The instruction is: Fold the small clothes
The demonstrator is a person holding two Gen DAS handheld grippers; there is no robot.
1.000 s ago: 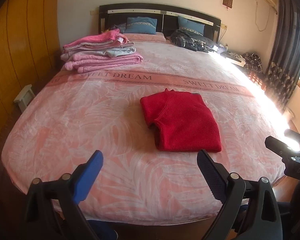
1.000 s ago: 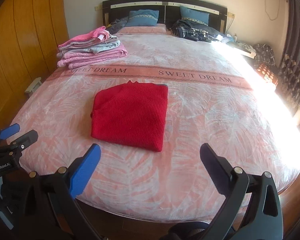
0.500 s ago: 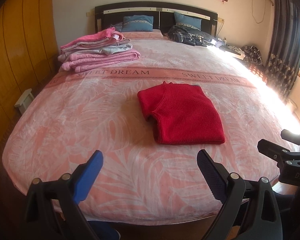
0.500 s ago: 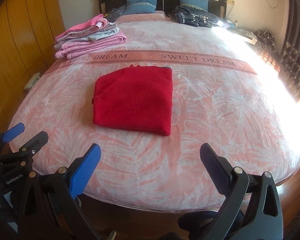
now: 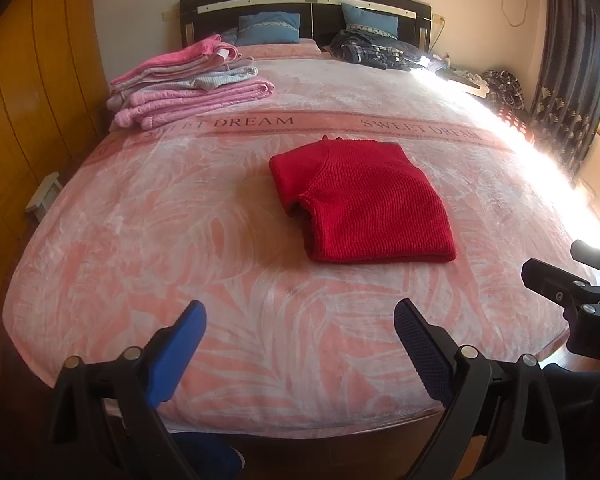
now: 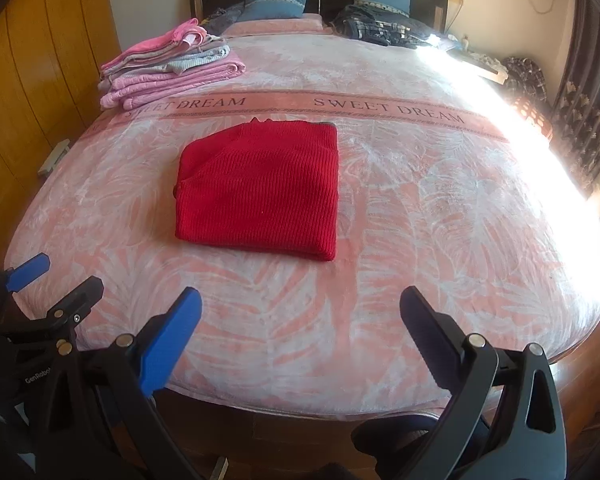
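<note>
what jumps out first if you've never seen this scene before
The folded red sweater stands out, lying alone mid-bed on the pink bedspread printed with SWEET DREAM. A stack of folded pink and grey clothes sits at the far left of the bed, near the headboard. Both the left hand-held gripper and the right hand-held gripper hang open at the near edge, holding nothing.

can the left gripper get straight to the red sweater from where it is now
Probably yes. The left gripper is open and empty near the foot of the bed, and only bare bedspread lies between it and the folded red sweater. Nothing blocks the way.
</note>
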